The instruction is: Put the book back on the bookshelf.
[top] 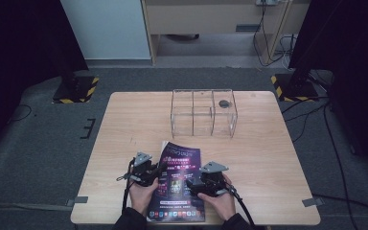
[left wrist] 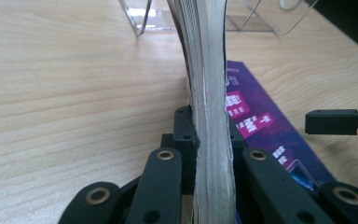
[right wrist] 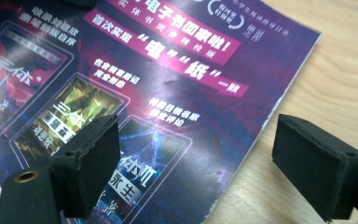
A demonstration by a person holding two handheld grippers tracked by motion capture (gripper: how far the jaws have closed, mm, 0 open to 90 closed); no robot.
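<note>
The magazine (top: 178, 184) lies on the worktop (top: 124, 124) at its near edge, in front of the clear acrylic organizer (top: 203, 113). The left hand-held gripper (top: 149, 168), held low and level, is clenched on the magazine's left page edge, which bows upward between its jaws. The right hand-held gripper (right wrist: 196, 163) hovers released over the cover's right edge, tilted downward.

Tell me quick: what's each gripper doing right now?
Left gripper: closed on the edge of the magazine.
Right gripper: open, holding nothing, jaws apart above the magazine cover.
</note>
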